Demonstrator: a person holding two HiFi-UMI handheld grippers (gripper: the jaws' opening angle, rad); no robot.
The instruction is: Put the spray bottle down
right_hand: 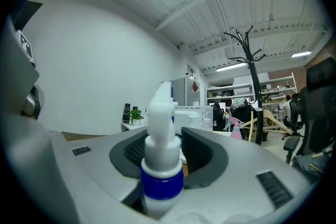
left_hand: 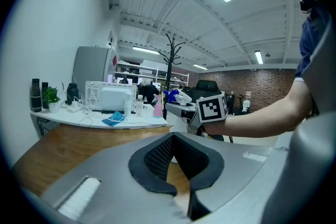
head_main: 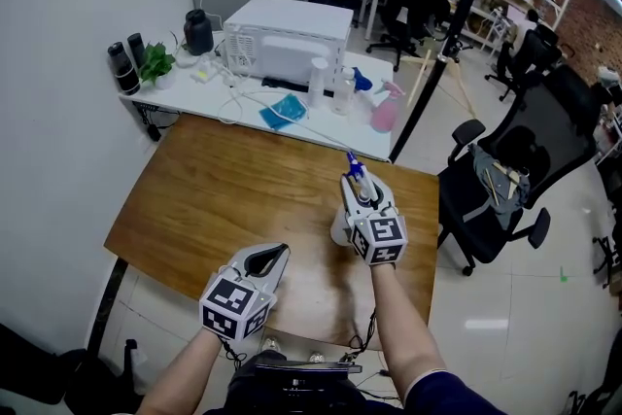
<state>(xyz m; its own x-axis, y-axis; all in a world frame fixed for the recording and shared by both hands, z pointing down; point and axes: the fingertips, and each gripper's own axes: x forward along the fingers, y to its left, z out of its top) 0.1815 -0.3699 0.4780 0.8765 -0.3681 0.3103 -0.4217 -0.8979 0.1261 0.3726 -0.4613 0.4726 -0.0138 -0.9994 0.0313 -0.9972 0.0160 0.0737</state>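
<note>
Right gripper [head_main: 363,186]: held level over the table [head_main: 214,194]; jaws stand well apart with the bottle [right_hand: 160,160] between them. A gap shows beside the left pad. At the right pad contact cannot be ruled out, but no squeeze is evident.
Bottle: upright inside the right jaws, deep toward the palm end, spray head rising above the pads, nozzle pointing away from the holder. Base hidden under the tool; judged to be resting on the table.
Left gripper [head_main: 275,255]: jaw tips together, nothing held; hangs low over the near edge of the table, well clear of the bottle and to its left.
Handling: small plastic sprayer, judged light and stiff. Smooth wall likely slippery. Tall and narrow, so easily tipped. Fill level cannot be seen.
Grip point: the round body below the blue collar, pads on opposite sides. The spray head and trigger are poor holds.
Risk: a pad dragging the collar on withdrawal could topple it; back straight off.
</note>
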